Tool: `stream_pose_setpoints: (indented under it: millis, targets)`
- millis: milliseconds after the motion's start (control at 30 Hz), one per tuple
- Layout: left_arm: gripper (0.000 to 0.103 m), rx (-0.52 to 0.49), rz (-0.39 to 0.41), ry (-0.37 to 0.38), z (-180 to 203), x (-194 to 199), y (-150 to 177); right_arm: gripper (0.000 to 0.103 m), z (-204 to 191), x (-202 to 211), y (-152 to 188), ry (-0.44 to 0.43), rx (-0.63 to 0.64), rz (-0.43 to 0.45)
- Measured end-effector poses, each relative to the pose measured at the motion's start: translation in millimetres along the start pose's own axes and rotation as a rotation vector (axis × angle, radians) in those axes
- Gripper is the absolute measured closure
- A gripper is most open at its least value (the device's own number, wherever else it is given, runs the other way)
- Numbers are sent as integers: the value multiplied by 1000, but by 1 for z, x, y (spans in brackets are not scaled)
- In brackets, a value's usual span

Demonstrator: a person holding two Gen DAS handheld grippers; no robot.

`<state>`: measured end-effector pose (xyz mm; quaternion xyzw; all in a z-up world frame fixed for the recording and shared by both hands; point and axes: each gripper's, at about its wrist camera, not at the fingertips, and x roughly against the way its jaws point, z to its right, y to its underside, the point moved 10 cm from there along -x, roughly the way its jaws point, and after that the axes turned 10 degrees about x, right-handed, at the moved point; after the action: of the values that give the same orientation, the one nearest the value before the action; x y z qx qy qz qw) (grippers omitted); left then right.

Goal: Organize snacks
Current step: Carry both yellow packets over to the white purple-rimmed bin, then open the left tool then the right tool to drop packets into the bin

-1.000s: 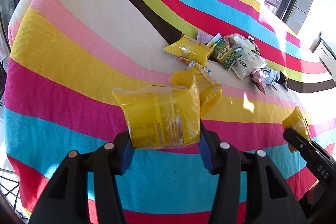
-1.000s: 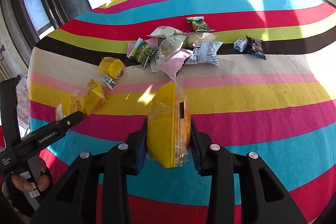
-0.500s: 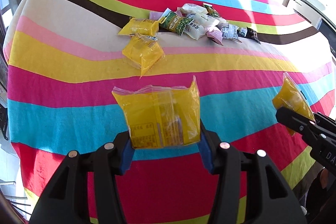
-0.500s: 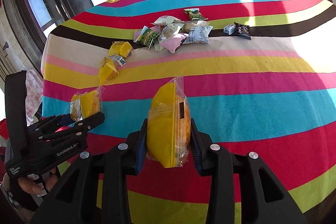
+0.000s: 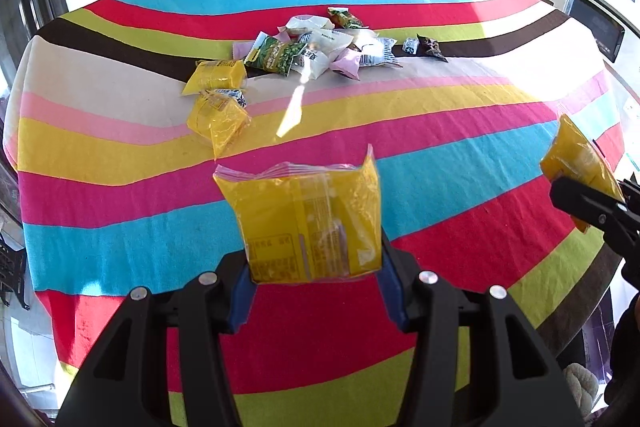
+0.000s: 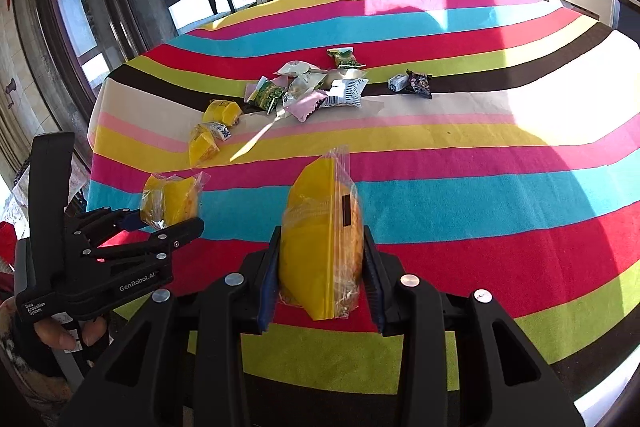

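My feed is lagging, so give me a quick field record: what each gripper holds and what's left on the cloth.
left gripper: shut on a yellow packet, held broadside
right gripper: shut on another yellow packet, held edge-on
loose yellow packets: two, near side of the pile
mixed snack pile: on the far side of the striped tablecloth
apart from pile: small white packet, dark packet

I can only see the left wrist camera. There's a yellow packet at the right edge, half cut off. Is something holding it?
Observer: Yes, the right gripper pinches that yellow plastic snack packet edge-on between its blue pads.
Operator: Who holds my gripper?
Observer: A hand grips the left gripper's black handle.
Operator: Is my packet squashed?
Observer: From the side, the left yellow packet looks puffy, not flattened.
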<state>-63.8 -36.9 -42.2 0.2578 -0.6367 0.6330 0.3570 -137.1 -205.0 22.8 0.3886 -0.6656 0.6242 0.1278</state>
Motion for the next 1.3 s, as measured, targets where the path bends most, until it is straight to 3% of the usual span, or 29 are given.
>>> stream_pose_setpoints:
  millis: [200, 367, 467, 500, 733, 867, 1033, 1167, 1233, 1300]
  targets:
    - [51, -101, -2, 79, 51, 15, 8, 67, 30, 41, 23, 61, -42, 27]
    - [51, -241, 12, 238, 121, 40, 18, 67, 65, 79, 52, 121, -111, 32]
    - [51, -258, -60, 435, 163, 52, 31, 67, 88, 101, 73, 165, -166, 32]
    - [51, -272, -72, 457, 174, 54, 34, 67, 96, 108, 80, 179, -185, 31]
    - [51, -476, -97, 504, 251, 68, 60, 66, 158, 158, 129, 302, -337, 38]
    - [51, -604, -107, 548, 300, 79, 83, 66, 203, 185, 165, 441, -441, 3]
    - [50, -729, -150, 646, 359, 93, 117, 66, 233, 210, 211, 535, -550, -42]
    - [50, -746, -223, 749, 393, 99, 142, 65, 243, 224, 238, 587, -604, -66]
    - [43, -737, -263, 841, 405, 107, 152, 64, 250, 231, 249, 633, -633, -88]
    - [12, -713, -275, 896, 408, 111, 154, 44, 259, 238, 259, 703, -666, -129]
